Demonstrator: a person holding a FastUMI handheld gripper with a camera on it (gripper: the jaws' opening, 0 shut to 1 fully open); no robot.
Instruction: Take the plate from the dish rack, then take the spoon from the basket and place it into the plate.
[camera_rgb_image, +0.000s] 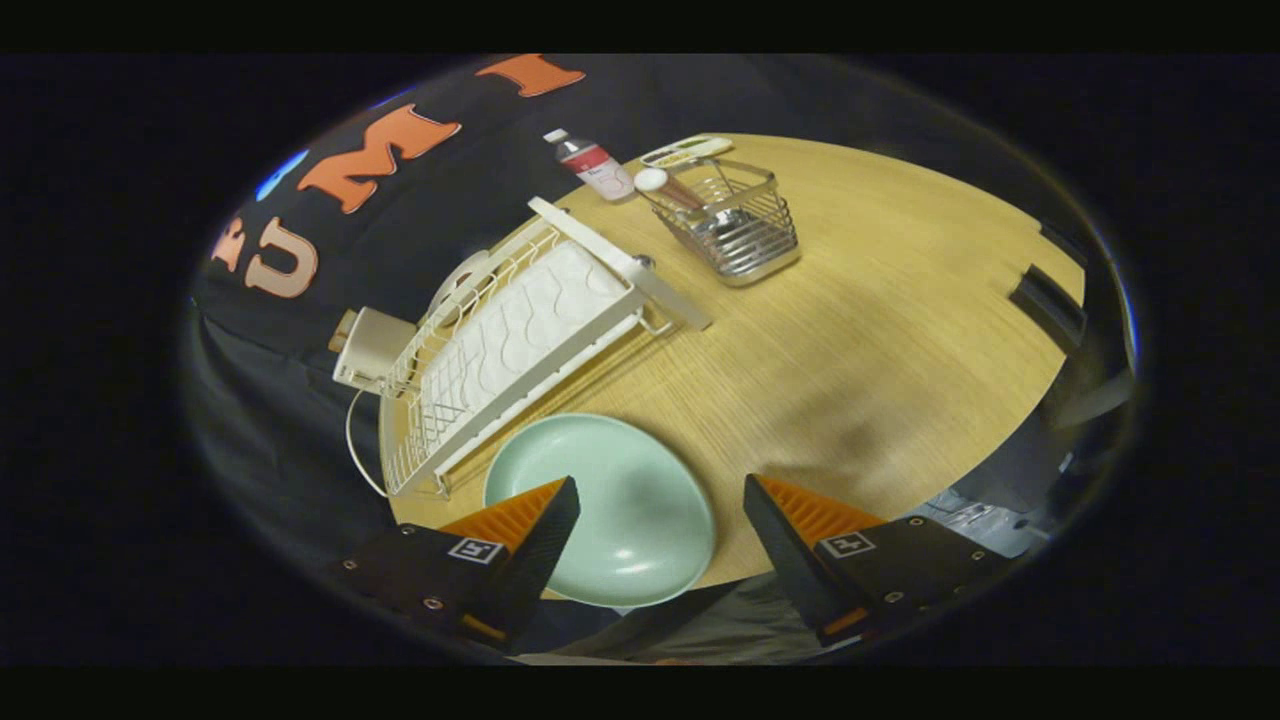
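Plate step looks done: mint-green plate (610, 510) lies flat at the near tabletop (850, 330) edge, just beside the white dish rack (510, 350). Gripper (660, 500) fingers apart, holding nothing, above the plate. Spoon (665, 187) sits in the wire basket (735, 225) toward the far edge. Left: fetch spoon, drop it in plate.

Plate (610, 505): pale mint green, round, shallow, glossy; lies flat and face up on the wooden table's near edge, just beside the dish rack's near end; empty. Dish rack (500, 350): white wire frame with a white ribbed tray; holds no plate. Basket (740, 225): chrome wire, upright, beyond the rack's far end, well apart from the plate. Spoon (668, 187): white rounded end up, leaning in the basket.
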